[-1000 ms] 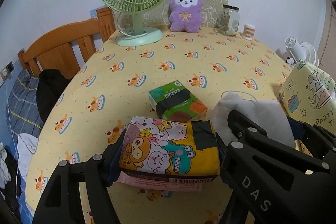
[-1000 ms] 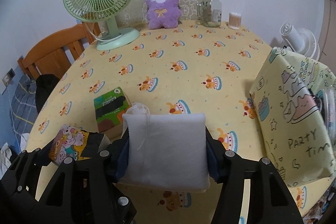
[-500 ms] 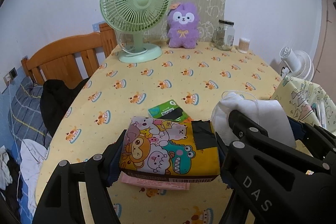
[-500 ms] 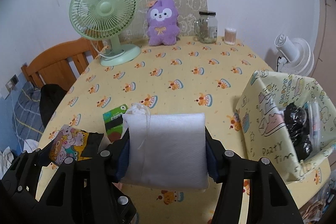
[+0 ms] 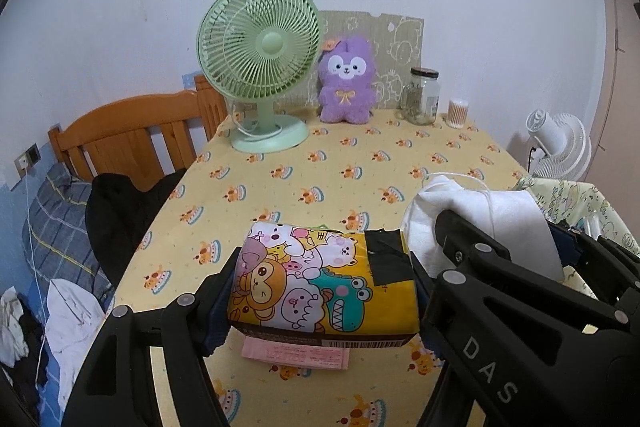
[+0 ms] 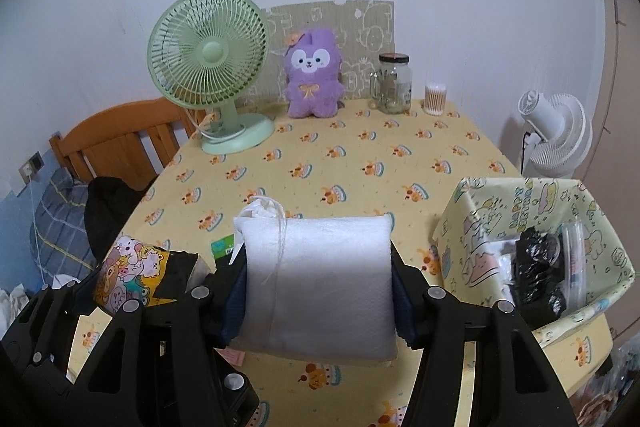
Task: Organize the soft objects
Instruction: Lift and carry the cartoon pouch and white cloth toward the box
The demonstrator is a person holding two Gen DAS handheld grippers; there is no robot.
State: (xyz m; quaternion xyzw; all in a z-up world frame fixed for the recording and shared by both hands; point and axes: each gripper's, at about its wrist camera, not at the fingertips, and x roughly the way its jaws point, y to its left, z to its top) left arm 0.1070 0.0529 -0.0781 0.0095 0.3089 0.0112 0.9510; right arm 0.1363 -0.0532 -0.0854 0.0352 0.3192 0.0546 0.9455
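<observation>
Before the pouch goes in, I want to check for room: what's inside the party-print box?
The party-print box holds a black crinkled bag, clear plastic packaging and something white; its floor and anything underneath are covered.

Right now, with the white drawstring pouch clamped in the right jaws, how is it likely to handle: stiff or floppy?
The white drawstring pouch probably handles soft but padded: it keeps a pillow-like shape between the jaws of the right gripper without drooping. It seems light. Its loose cord dangles and could snag.
</observation>
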